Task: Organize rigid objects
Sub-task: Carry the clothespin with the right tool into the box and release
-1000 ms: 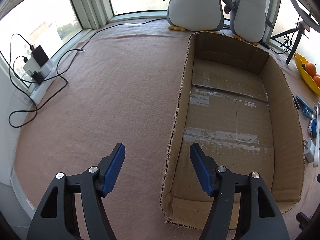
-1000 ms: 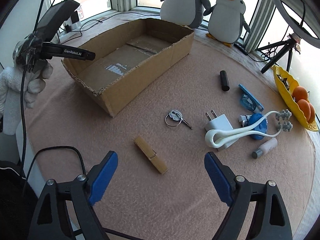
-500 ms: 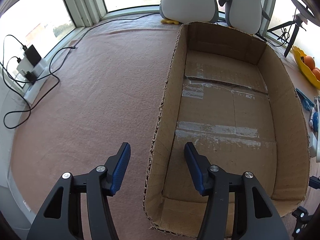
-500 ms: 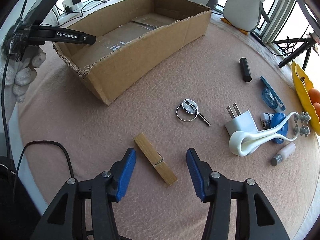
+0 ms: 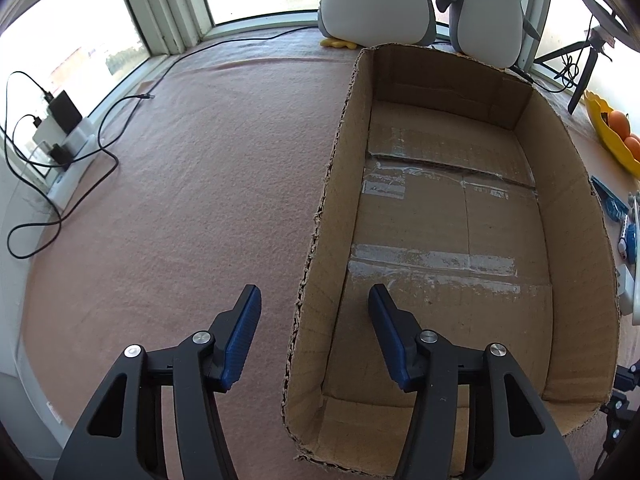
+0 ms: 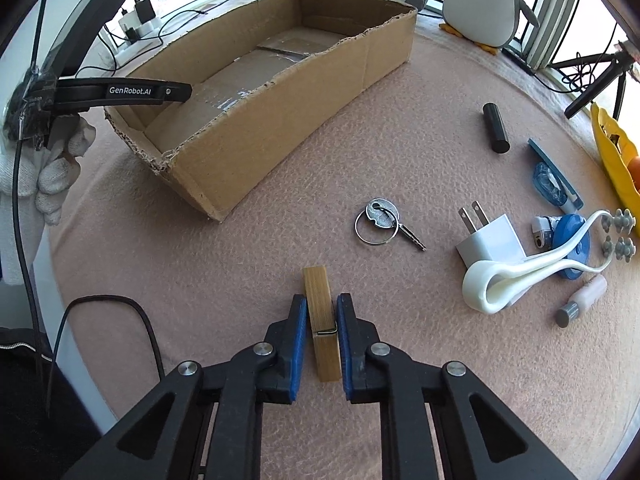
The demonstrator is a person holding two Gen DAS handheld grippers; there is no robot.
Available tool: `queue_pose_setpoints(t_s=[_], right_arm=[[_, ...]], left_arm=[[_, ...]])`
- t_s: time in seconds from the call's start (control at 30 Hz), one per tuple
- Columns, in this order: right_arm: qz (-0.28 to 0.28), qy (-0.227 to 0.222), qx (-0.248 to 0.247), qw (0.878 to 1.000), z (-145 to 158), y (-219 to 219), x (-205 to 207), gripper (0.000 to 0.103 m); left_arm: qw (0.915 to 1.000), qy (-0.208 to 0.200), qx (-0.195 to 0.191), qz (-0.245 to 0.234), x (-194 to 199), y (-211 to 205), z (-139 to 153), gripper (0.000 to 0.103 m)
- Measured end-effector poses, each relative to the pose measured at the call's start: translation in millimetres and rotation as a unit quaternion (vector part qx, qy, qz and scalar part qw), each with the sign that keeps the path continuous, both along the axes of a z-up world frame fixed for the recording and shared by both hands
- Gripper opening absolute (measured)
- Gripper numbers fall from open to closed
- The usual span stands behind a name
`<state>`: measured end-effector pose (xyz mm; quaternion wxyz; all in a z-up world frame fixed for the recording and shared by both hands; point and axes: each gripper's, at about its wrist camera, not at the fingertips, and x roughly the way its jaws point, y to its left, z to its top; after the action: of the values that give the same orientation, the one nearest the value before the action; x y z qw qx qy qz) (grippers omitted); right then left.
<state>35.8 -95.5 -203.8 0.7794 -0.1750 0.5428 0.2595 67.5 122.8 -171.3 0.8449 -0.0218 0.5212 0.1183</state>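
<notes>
Left wrist view: the left tongs (image 5: 314,308) hang wide, straddling the near left wall of the empty cardboard box (image 5: 316,240), probably to steady it. Right wrist view, alone showing the loose items: the right tongs (image 6: 322,322) pinch the wooden clothespin (image 6: 320,312) low over the desk (image 6: 280,256), while the key (image 6: 380,222) and charger plug (image 6: 490,242) wait nearby.

Tan wooden clothespin (image 6: 320,312), brown box (image 6: 280,120), pink tabletop (image 6: 400,152), blue fingers (image 6: 299,344), white charger (image 6: 490,242), black cylinder (image 6: 495,128).
</notes>
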Motion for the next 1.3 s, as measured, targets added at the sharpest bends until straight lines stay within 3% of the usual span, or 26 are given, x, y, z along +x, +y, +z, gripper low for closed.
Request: queue_pose_setpoints(t_s=[0.37, 0.63, 1.0, 1.3], right_arm=[[-0.048, 0.006, 0.044, 0.998, 8.2, -15.7, 3.7, 0.012], [-0.07, -0.028, 0.091, 0.993, 49.4, -16.8, 7.5, 0.012], [-0.056, -0.08, 0.156, 0.983, 105.1, 27.5, 30.7, 0.012], [-0.034, -0.083, 0.163, 0.983, 106.9, 65.2, 61.3, 0.012]], left_arm=[[1.0, -0.001, -0.003, 0.002, -0.7, -0.2, -0.1, 0.055], [1.0, -0.001, -0.005, 0.002, -0.6, 0.6, 0.1, 0.055], [0.9999, -0.001, -0.008, -0.005, -0.2, -2.6, -0.2, 0.055], [0.9999, -0.002, -0.012, -0.004, 0.5, -0.8, -0.3, 0.055]])
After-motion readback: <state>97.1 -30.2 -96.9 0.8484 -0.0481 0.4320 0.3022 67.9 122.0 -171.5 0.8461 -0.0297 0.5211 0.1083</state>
